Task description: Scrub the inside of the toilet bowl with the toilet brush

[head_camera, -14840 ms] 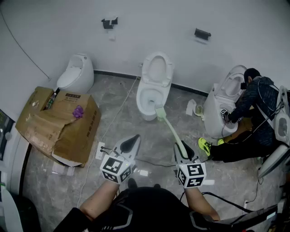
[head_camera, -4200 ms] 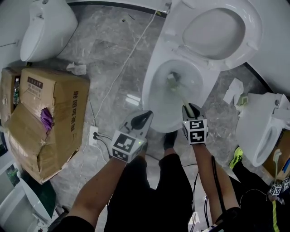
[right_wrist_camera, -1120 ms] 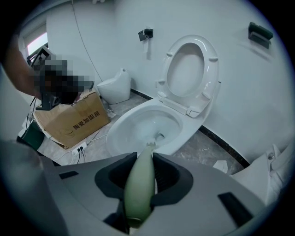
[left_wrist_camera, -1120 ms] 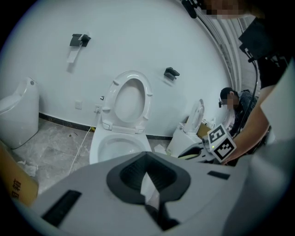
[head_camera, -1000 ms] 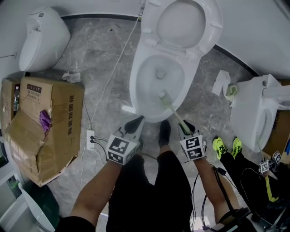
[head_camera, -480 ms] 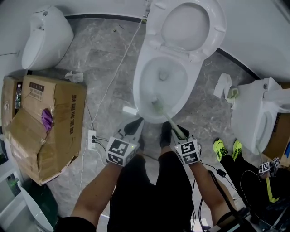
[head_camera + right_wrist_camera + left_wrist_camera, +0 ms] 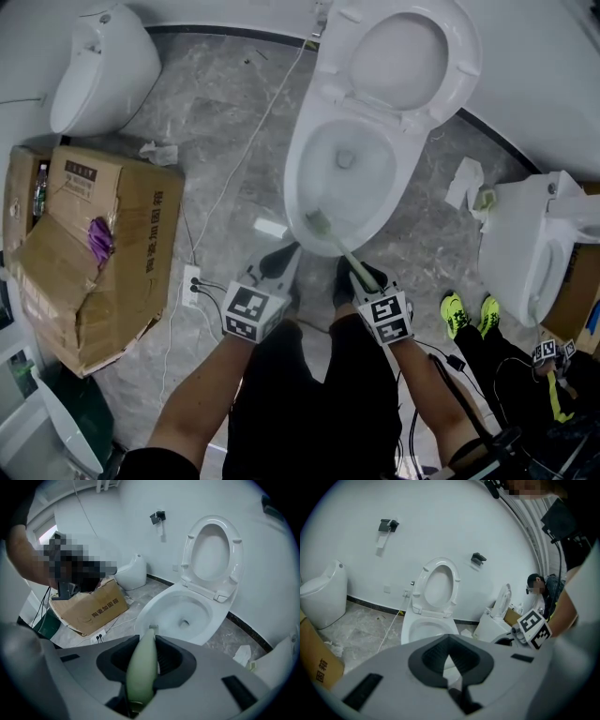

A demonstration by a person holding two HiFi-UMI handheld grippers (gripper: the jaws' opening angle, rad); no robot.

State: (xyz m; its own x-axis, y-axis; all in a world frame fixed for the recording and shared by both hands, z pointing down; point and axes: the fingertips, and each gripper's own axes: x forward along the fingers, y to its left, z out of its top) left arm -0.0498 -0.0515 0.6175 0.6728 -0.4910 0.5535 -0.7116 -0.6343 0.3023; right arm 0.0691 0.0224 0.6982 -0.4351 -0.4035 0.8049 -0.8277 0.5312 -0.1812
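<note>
In front of the right tool (image 7: 362,274), the toilet brush (image 7: 337,249) runs forward and a little to the left into the toilet bowl (image 7: 298,180). The tool's jaws are clamped on the brush's pale green handle, which fills the gap between them in the right gripper view. The bristled head lies against the near inner wall of the bowl, just under the rim, and the drain opening shows farther ahead of it. Beyond the bowl the seat and lid (image 7: 412,61) stand raised against the white wall.

The left tool (image 7: 281,255) is held just to the left of the right one and short of the bowl's near edge, pointing toward it. Its jaws are together with nothing between them.

To the left of the left tool a power strip (image 7: 192,286) lies on the grey marbled floor, and a white cable (image 7: 246,150) runs from near it toward the wall. Farther left sits a torn cardboard box (image 7: 103,253) with something purple inside. Ahead and well to the left stands a second toilet (image 7: 103,61) with its lid down.

To the right of the right tool stands a third toilet (image 7: 525,248), with crumpled paper (image 7: 465,183) on the floor beside it. Nearer on that side are another person's neon yellow shoes (image 7: 465,315).
</note>
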